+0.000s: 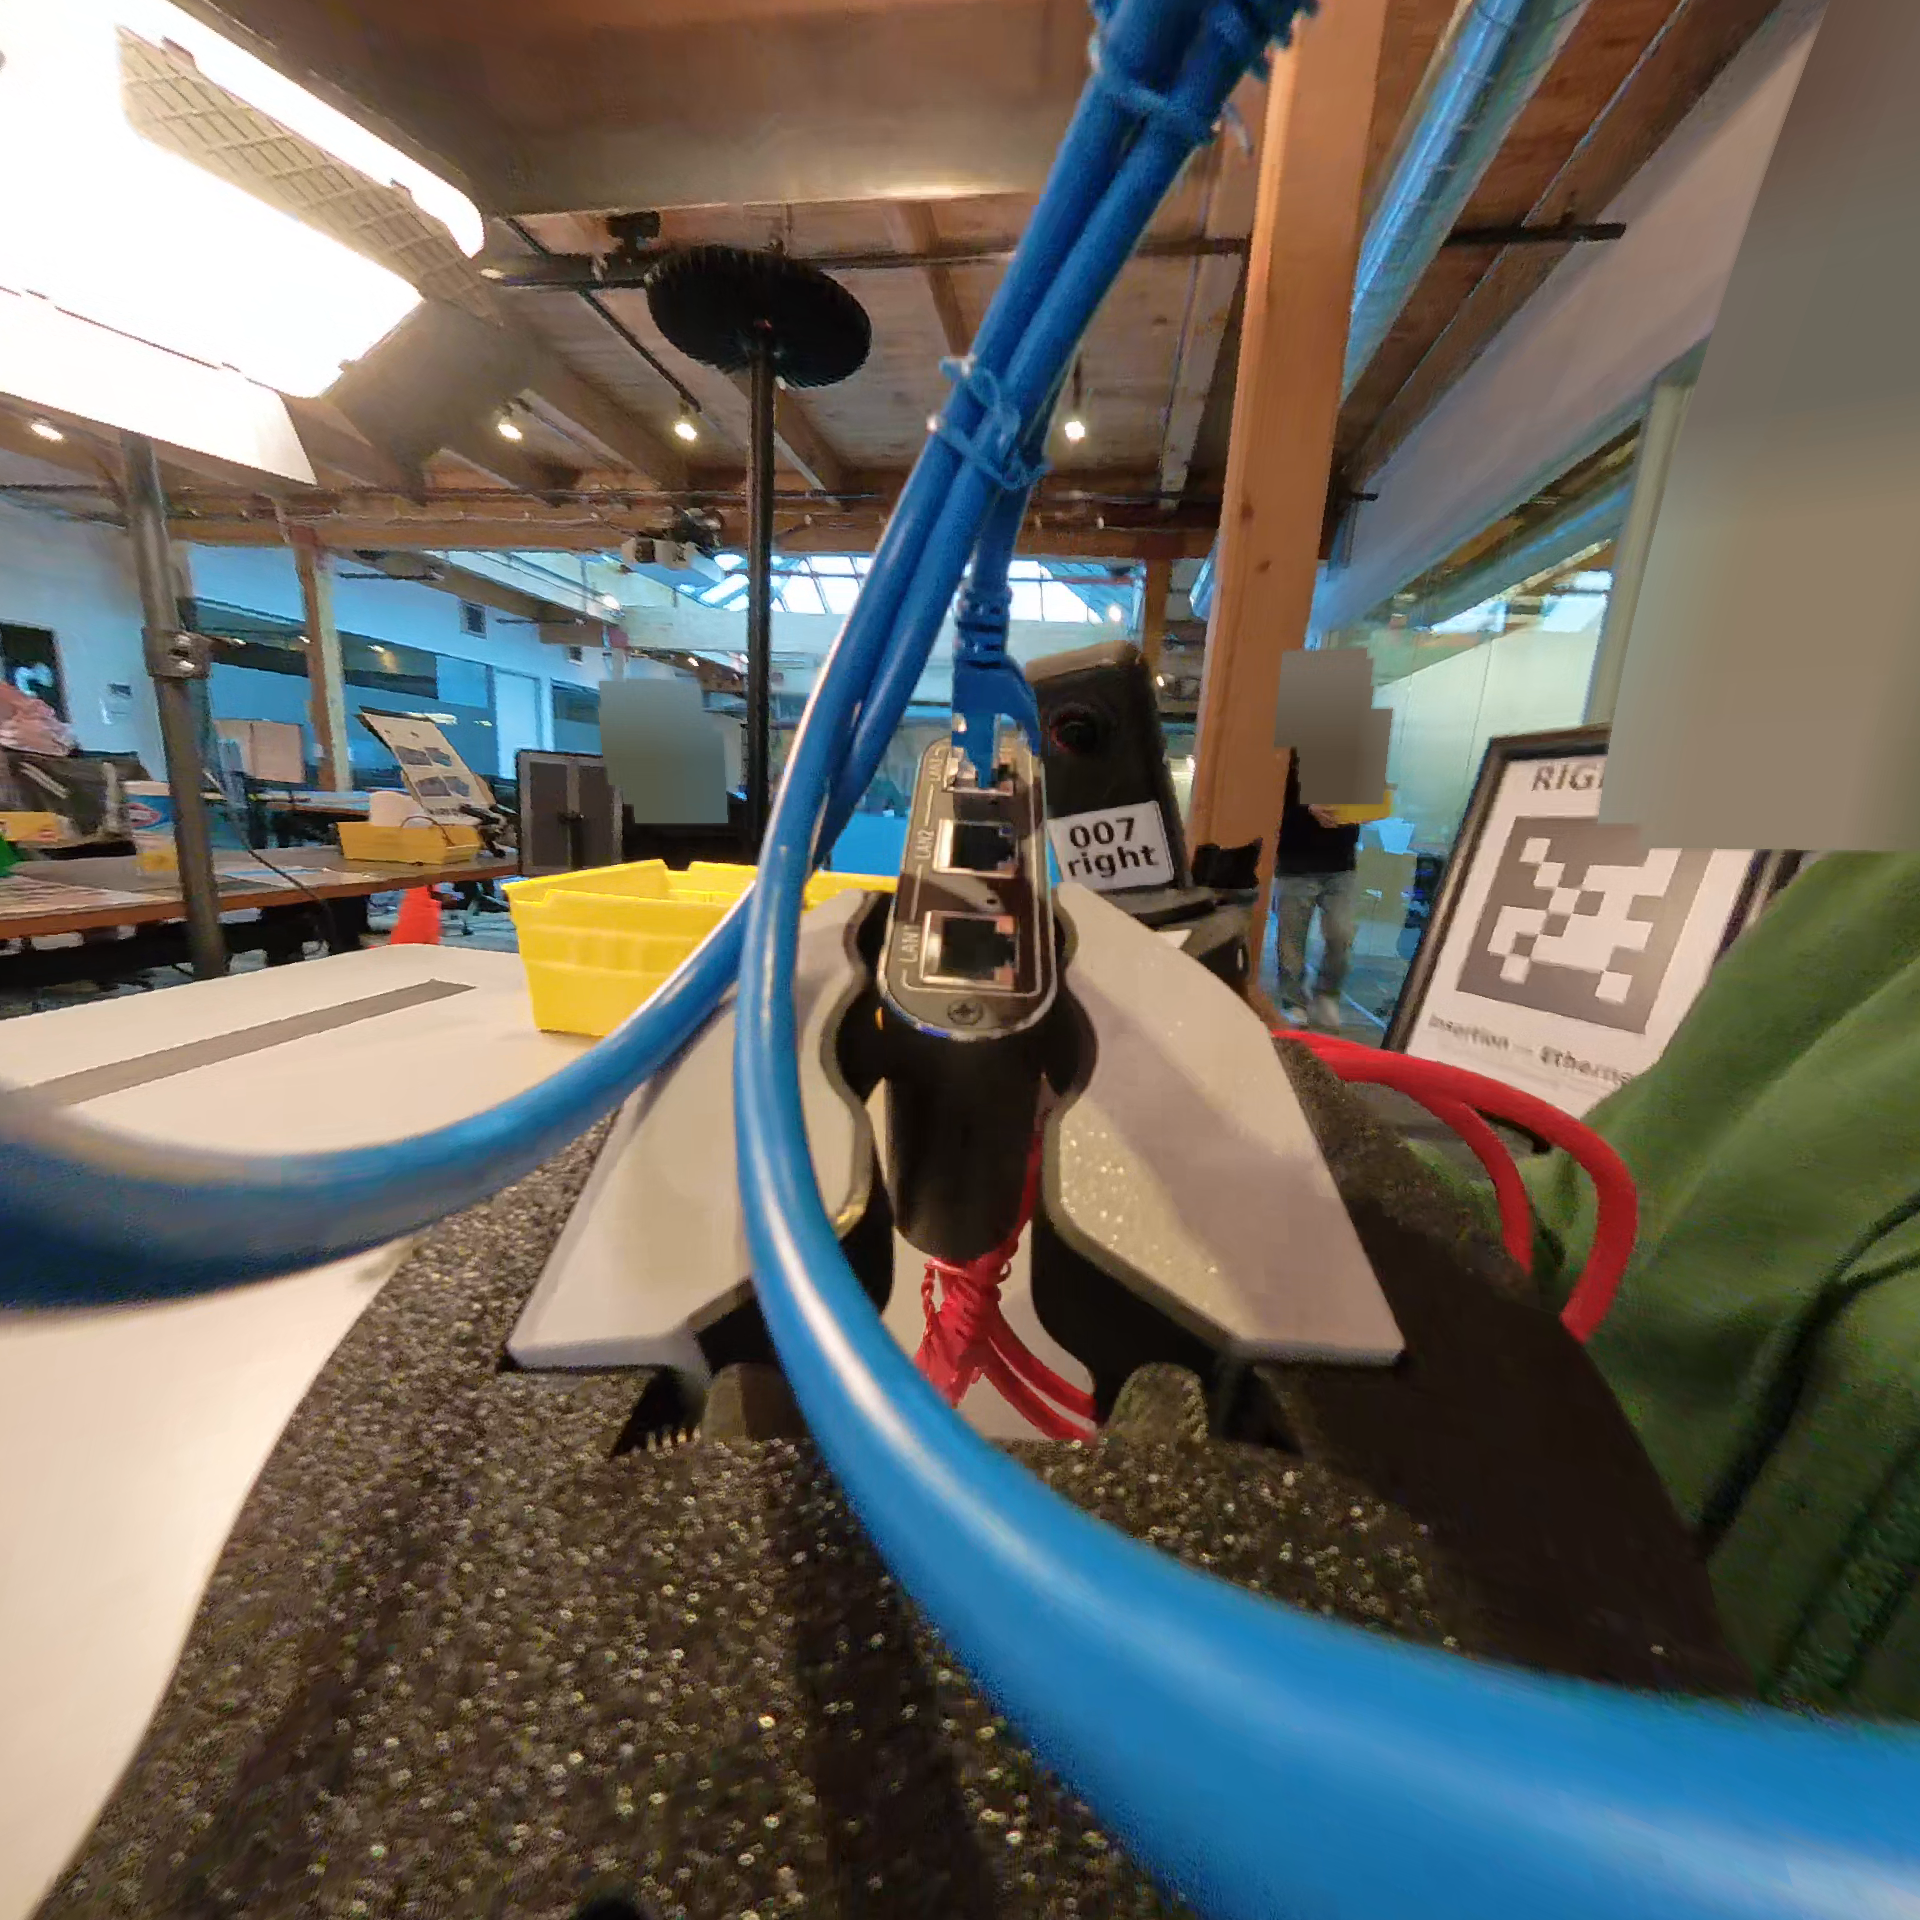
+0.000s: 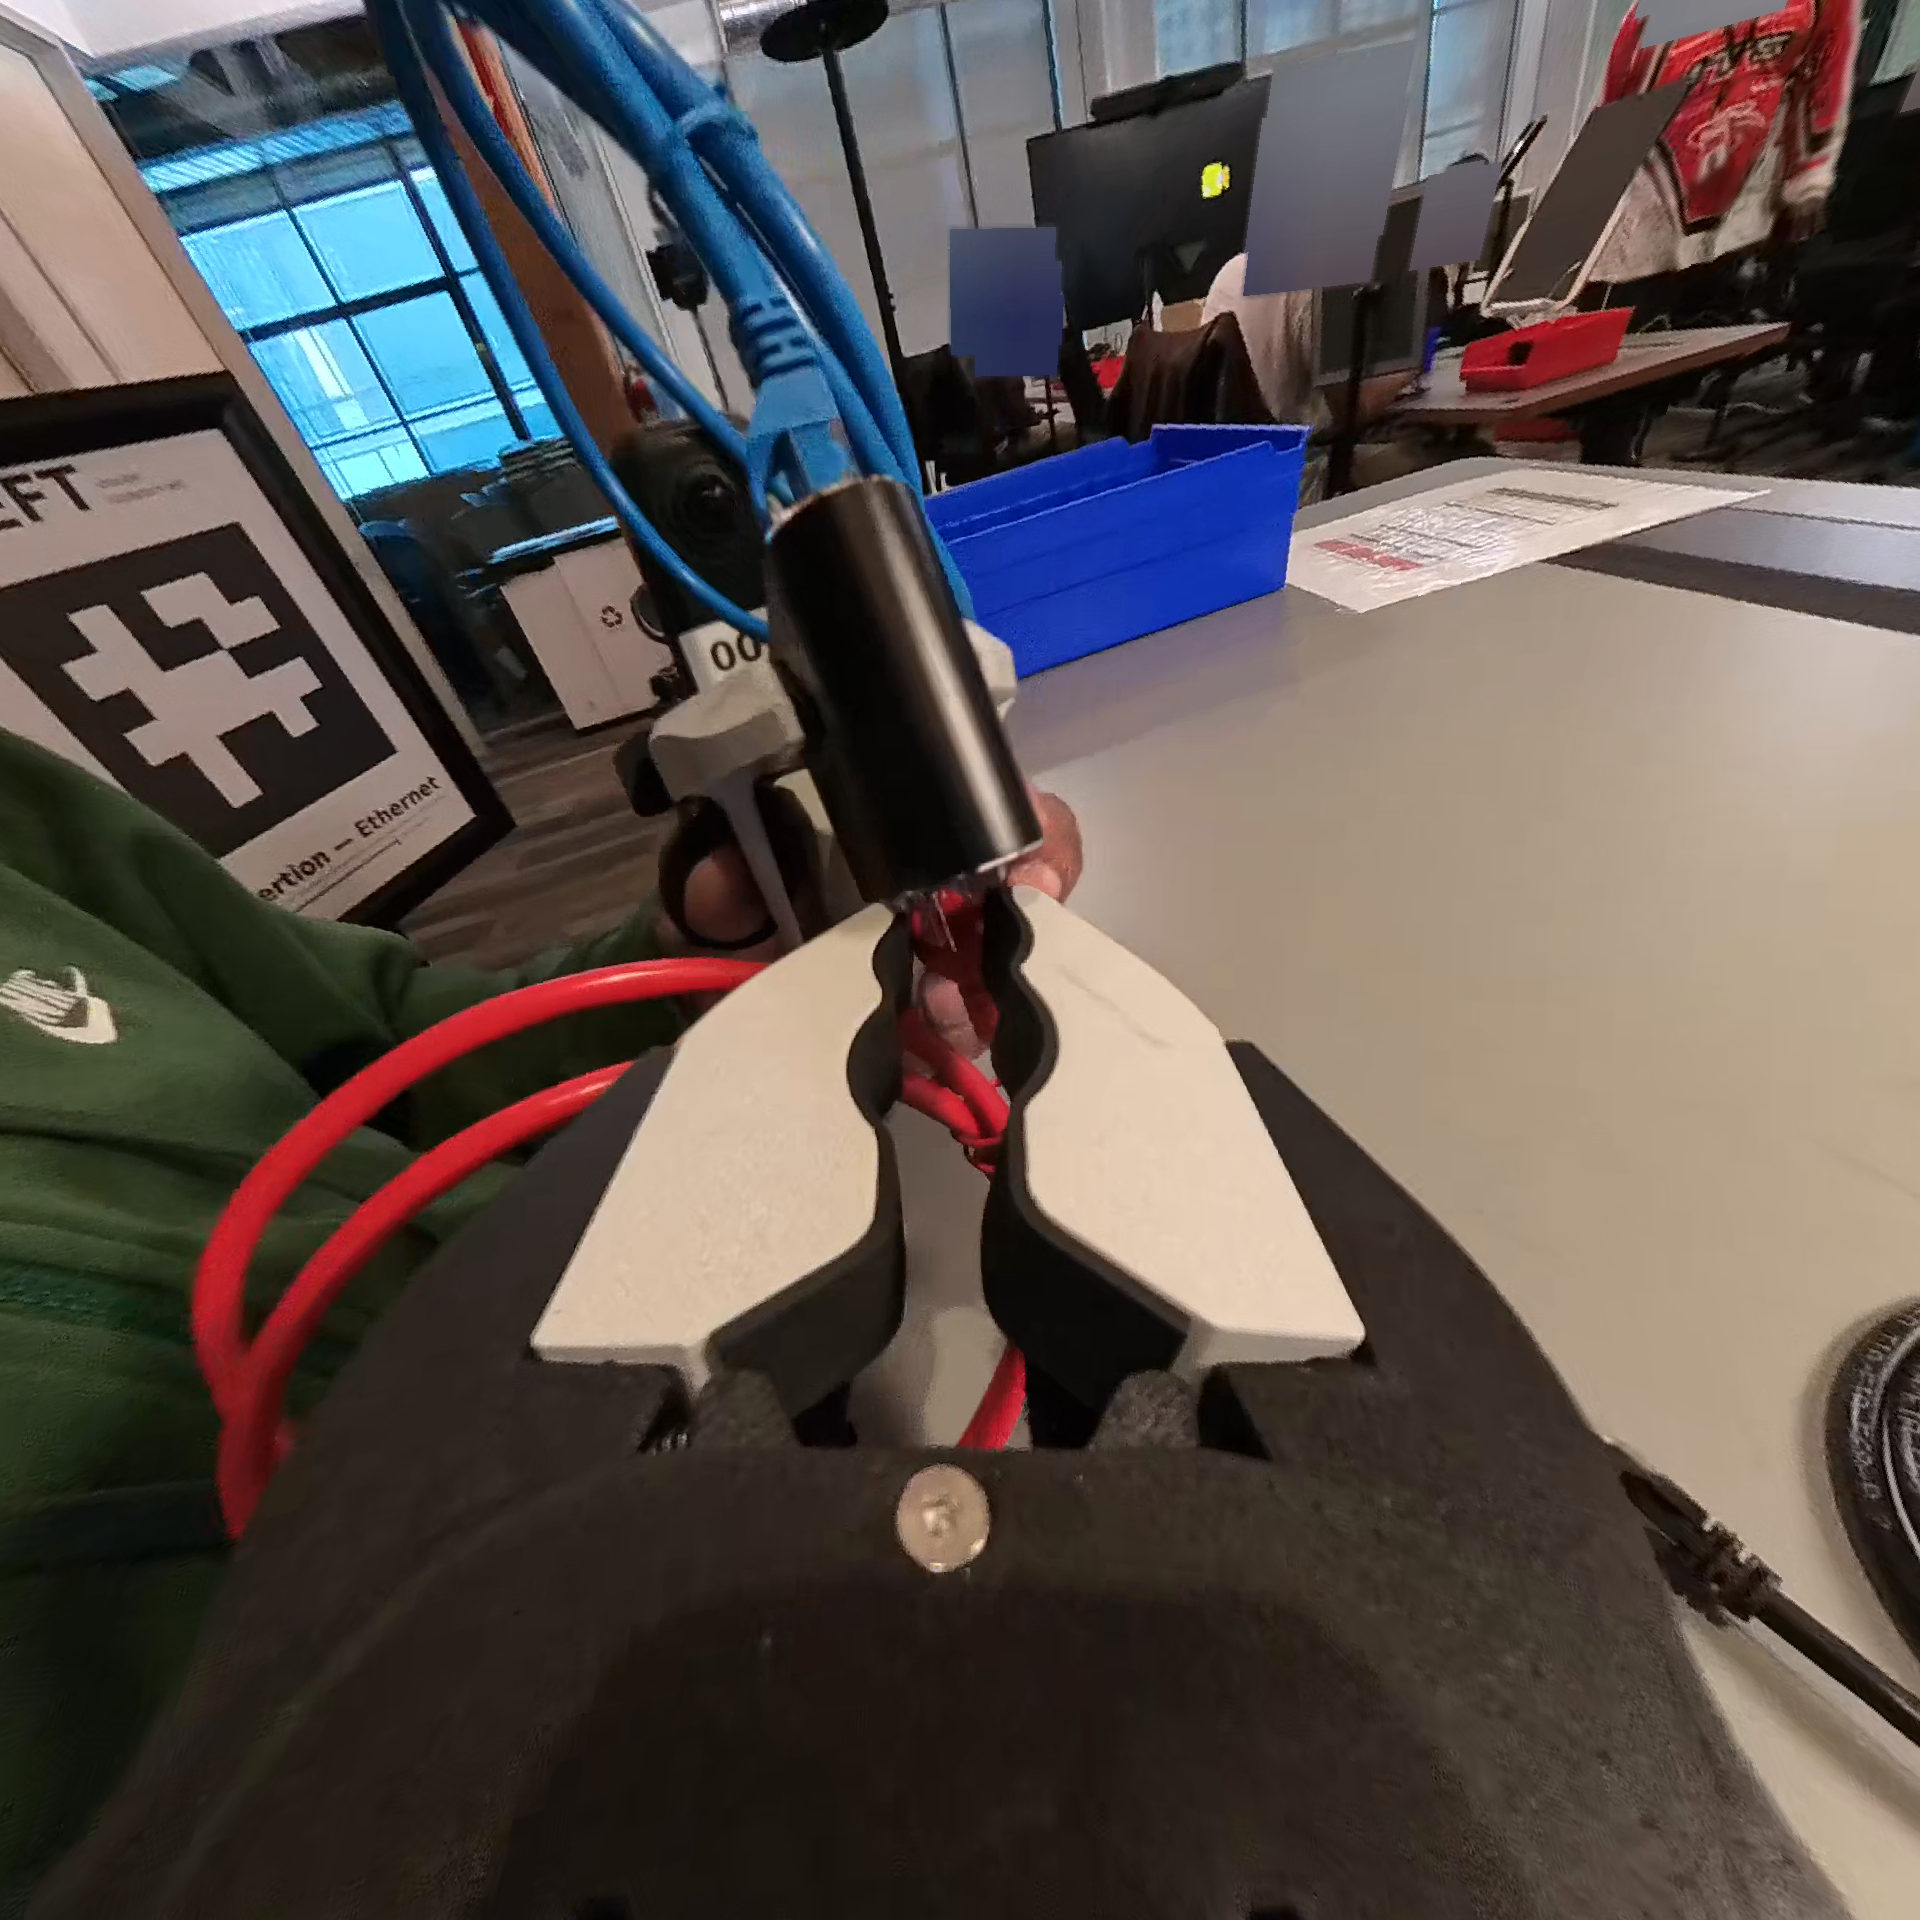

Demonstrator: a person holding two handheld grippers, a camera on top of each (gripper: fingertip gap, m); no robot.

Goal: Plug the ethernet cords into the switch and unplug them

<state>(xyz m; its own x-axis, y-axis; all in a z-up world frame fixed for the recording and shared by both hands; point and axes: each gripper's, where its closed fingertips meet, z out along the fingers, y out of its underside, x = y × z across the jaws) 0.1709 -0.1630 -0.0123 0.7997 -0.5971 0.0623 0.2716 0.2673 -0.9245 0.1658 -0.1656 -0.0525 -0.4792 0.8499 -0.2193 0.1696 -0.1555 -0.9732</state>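
In the left wrist view my left gripper (image 1: 966,1013) is shut on a black switch (image 1: 961,1132), held upright with its port face toward the camera. A blue ethernet cord (image 1: 821,1247) loops close to the lens, and its plug (image 1: 982,707) sits in the top port. The two lower ports are empty. Red cords (image 1: 982,1351) hang from the switch's lower end. In the right wrist view my right gripper (image 2: 951,925) is shut on the red cord's plug (image 2: 940,925) at the lower end of the switch (image 2: 894,686). The blue plug (image 2: 795,416) is at its far end.
A grey table (image 2: 1507,883) lies to the right with a blue bin (image 2: 1122,530), a paper sheet (image 2: 1507,530) and a black cable (image 2: 1881,1455). A yellow bin (image 1: 623,935) stands behind. Framed marker signs (image 1: 1579,914) (image 2: 208,665) and a green sleeve (image 2: 156,1143) are close by. My left and right fingertips are right by each other.
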